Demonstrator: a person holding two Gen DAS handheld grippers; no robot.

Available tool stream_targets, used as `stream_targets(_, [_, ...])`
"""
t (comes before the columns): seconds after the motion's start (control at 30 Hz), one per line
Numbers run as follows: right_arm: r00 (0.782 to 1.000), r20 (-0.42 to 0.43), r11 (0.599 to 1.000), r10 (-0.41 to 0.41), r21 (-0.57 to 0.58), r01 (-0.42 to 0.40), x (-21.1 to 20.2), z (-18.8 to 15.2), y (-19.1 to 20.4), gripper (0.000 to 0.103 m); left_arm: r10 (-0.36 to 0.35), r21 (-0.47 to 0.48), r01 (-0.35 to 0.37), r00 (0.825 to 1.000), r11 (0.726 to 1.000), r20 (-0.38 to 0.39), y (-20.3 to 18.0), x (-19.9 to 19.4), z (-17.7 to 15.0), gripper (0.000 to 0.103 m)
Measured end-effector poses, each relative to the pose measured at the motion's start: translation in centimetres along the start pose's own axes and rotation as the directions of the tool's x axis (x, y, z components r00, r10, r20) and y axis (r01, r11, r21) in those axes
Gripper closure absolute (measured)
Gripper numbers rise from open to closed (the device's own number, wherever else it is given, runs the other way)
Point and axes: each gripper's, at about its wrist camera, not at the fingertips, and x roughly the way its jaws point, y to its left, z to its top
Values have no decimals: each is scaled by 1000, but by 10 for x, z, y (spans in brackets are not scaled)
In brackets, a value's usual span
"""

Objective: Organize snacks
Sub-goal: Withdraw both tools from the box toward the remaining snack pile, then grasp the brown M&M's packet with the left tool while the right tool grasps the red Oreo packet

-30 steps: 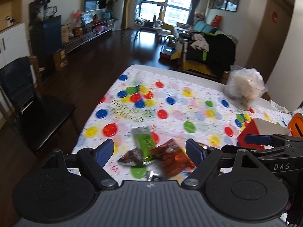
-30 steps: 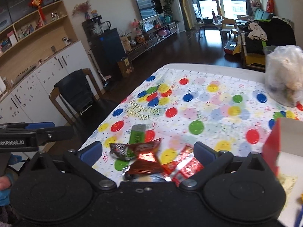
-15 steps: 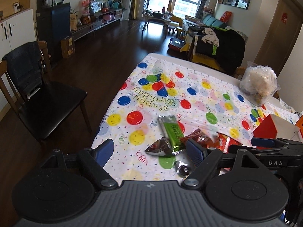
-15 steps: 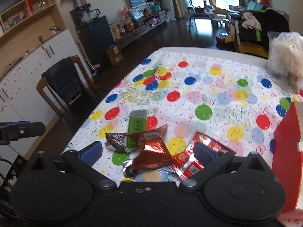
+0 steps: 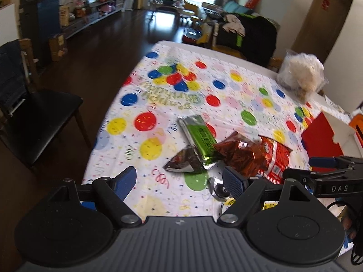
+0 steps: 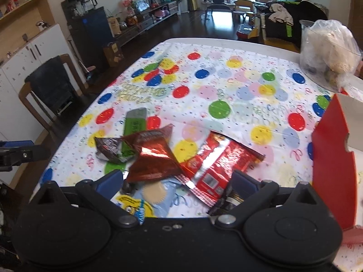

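Observation:
A heap of snack packets lies at the near edge of the balloon-print tablecloth (image 5: 226, 95). A green bar (image 5: 199, 139) (image 6: 133, 128), a dark foil packet (image 5: 183, 162) (image 6: 109, 149), a crumpled red-brown foil bag (image 5: 240, 156) (image 6: 152, 158) and a flat red packet (image 5: 275, 156) (image 6: 217, 165) lie together. A pale blue pouch (image 6: 156, 195) lies nearest the right gripper. My left gripper (image 5: 181, 179) is open and empty, just short of the heap. My right gripper (image 6: 177, 179) is open and empty, with the heap between its fingers' line of sight. A red box (image 5: 322, 140) (image 6: 333, 170) stands open at the right.
A clear plastic bag of pale stuff (image 5: 301, 77) (image 6: 326, 52) stands at the table's far right. A dark chair (image 5: 29, 113) (image 6: 50, 90) stands left of the table. The right gripper's body (image 5: 329, 179) shows at the right of the left wrist view.
Both grippers have drawn back and tilted, so the heap now shows farther ahead and more fully. The packets have not moved. Both grippers stay open.

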Motion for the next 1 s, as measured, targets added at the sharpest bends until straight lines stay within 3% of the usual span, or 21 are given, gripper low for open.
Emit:
stream_targets(0.17, [999,-25,1000,-21,11,21,3,-8,-10,4,-22,55,24,999,998,-38,-9,25,-2,20])
stream_targets(0.33, [998,-31,998,-45,-40,44,7,-10,-8,9,-27,35,30,996,999,-80,-5,54,6,20])
stream_targets(0.6, [1000,-13,990,12,-140,-14,23,20,12,10,-24,33,29,991,999,-135,4,98,21,21])
stream_targets(1.0, [993,-116,981,31,-189,-53,77,39,38,24,-68,69,84,974,994,-217,1,130,29,38])
